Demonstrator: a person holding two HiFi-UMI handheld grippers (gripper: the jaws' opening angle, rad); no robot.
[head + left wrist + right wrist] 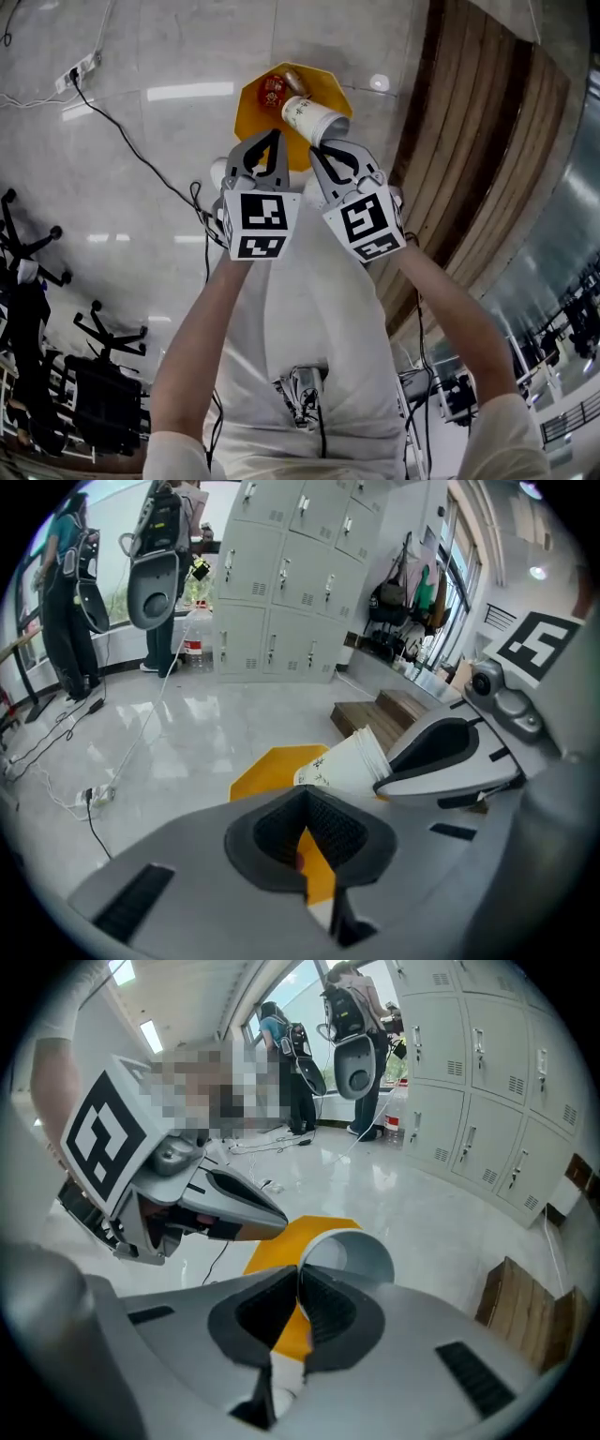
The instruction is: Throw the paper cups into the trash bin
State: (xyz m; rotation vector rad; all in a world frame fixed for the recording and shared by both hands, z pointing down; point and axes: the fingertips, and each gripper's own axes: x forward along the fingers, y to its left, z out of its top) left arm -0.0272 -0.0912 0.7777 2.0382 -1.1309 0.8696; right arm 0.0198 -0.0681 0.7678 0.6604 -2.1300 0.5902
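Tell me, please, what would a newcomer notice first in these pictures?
A white paper cup, pinched at its rim by the right claw, hangs tilted over a yellow trash bin on the grey floor. The left claw hovers beside it, shut and empty.

White paper cup (314, 120) (dark print on its side) tilted above the yellow trash bin (249, 118) — red item (273, 91) inside.
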